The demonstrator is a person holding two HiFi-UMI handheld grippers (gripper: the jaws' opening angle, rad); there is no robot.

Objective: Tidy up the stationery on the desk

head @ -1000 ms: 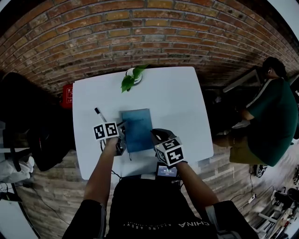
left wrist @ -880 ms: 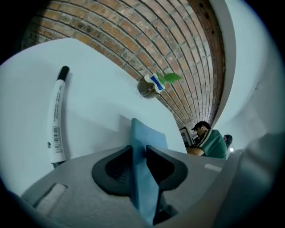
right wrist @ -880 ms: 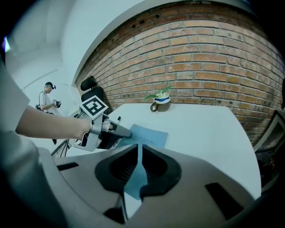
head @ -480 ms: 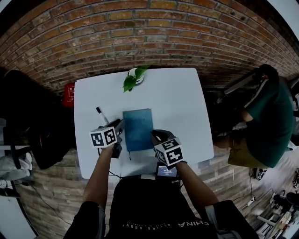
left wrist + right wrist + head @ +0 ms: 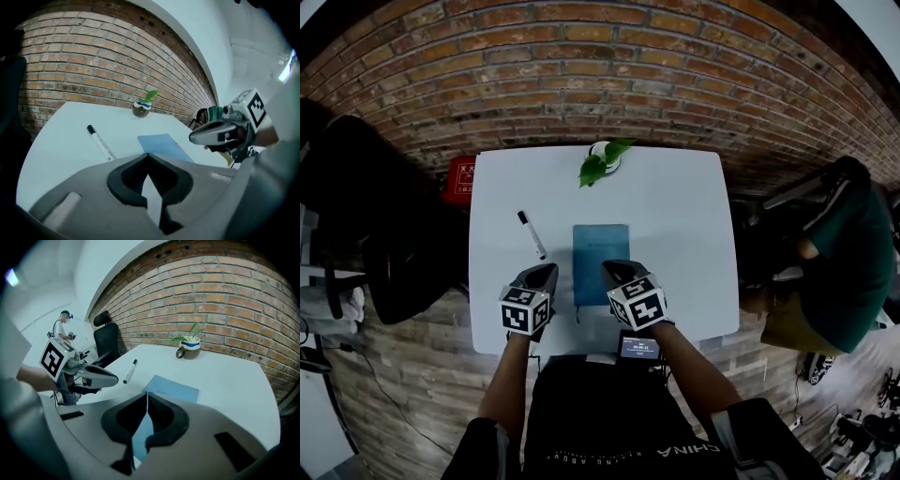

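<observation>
Left gripper (image 5: 544, 272) is drawing back from the blue notebook (image 5: 601, 261), jaws closing on nothing.
Both grippers are hovering near the front edge of the white table (image 5: 675, 216). The right gripper (image 5: 612, 268) is also just finishing closing, empty, over the notebook's near right corner. The notebook is lying flat between them, looking squared up, while the marker (image 5: 532, 234) is lying loose to its left. The marker is probably the next item, which calls for the left jaws to reopen and straddle its barrel crosswise.
</observation>
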